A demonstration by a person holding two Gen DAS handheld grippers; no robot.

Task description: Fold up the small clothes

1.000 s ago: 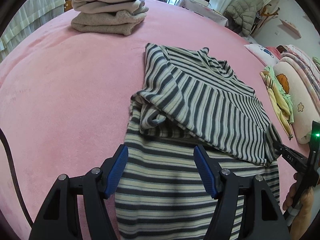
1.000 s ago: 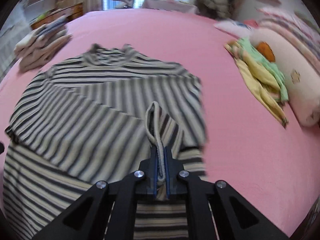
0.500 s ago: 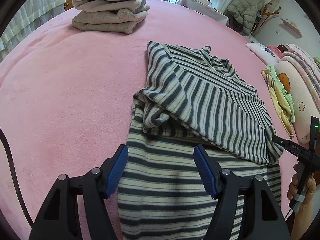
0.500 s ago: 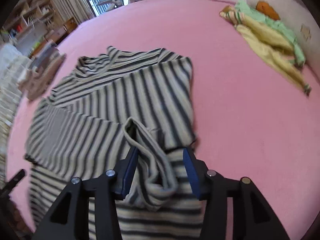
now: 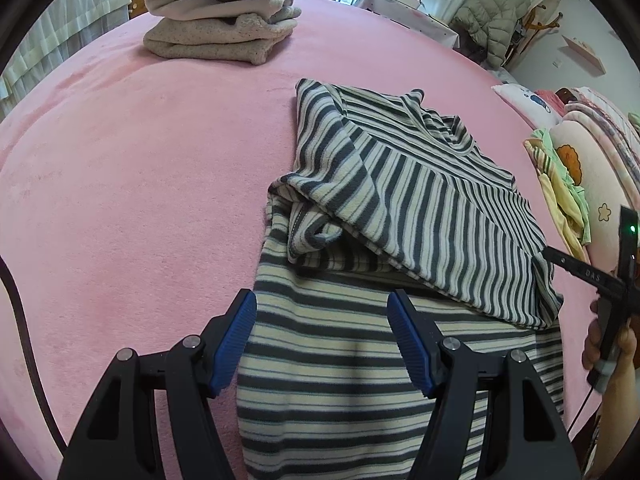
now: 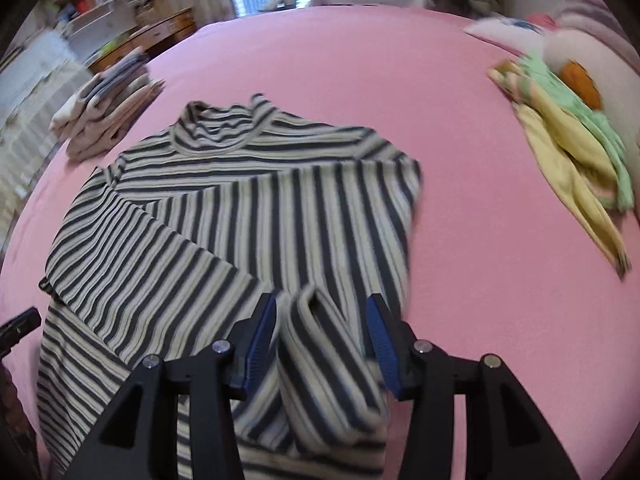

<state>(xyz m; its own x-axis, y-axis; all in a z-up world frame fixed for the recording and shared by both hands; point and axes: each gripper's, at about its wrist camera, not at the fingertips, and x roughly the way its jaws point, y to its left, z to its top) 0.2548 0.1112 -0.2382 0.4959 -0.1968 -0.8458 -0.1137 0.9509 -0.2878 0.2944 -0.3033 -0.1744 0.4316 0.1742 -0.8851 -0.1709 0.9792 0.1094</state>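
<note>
A grey-and-cream striped shirt [image 5: 400,200] lies on the pink bed [image 5: 120,180], collar away from me, both sleeves folded in over its body. My left gripper [image 5: 321,304] hangs open above the shirt's lower part, nothing between its blue pads. In the right wrist view the shirt [image 6: 240,208] fills the middle. My right gripper [image 6: 321,308] stands open over the right sleeve's cuff [image 6: 324,344], which lies loose between the pads without being pressed. The right gripper's body [image 5: 592,276] and the hand holding it [image 5: 616,344] show at the right edge of the left wrist view.
A stack of folded beige clothes [image 5: 220,20] sits at the far left of the bed, also in the right wrist view [image 6: 104,112]. A yellow and green garment [image 6: 568,160] and pillows [image 5: 592,184] lie to the right. Bare pink bedding surrounds the shirt.
My right gripper, which was shut on the sleeve cuff, has opened and let it drop onto the shirt's lower right. The left gripper has stayed where it was.
</note>
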